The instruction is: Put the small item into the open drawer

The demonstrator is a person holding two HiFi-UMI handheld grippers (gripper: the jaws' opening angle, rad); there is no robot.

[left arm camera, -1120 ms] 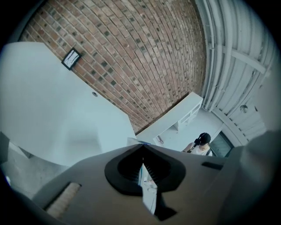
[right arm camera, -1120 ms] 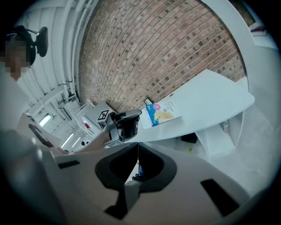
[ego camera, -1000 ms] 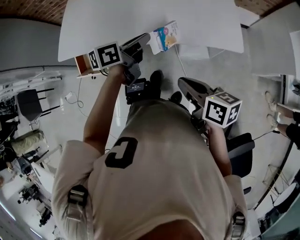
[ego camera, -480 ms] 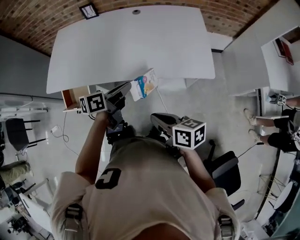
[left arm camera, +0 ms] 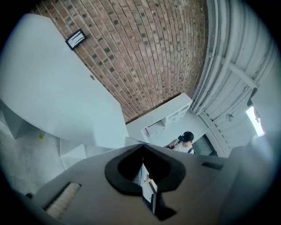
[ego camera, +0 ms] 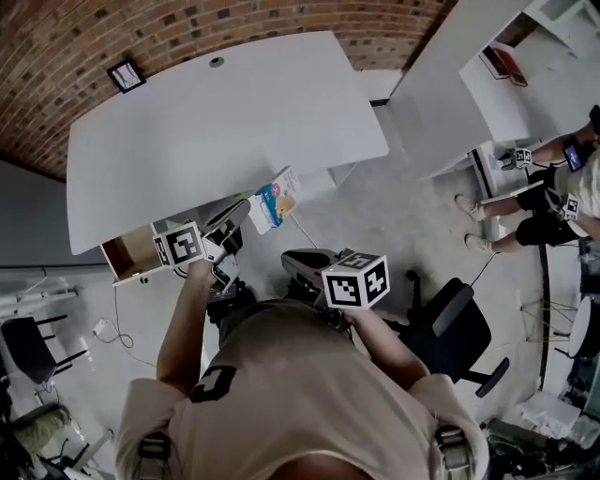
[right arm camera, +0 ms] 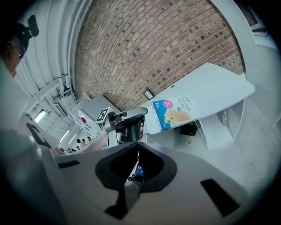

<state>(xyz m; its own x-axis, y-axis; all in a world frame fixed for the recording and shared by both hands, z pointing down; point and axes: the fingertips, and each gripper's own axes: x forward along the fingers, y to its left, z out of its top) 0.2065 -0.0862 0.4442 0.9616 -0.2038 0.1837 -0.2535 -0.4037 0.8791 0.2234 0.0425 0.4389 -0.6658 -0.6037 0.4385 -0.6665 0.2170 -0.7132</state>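
A white table (ego camera: 216,122) stands before a brick wall (ego camera: 187,28).

Box (ego camera: 275,199): white-blue carton, tilted, aloft beside table (ego camera: 216,122) edge. Drawer (ego camera: 131,251): open, brown inside, well left of box.

The person has stepped back from the white table (ego camera: 216,122), carrying the printed box (ego camera: 275,199) along in the left gripper (ego camera: 246,210). The brick wall (ego camera: 234,23) and people (ego camera: 534,202) on the right have come into view.
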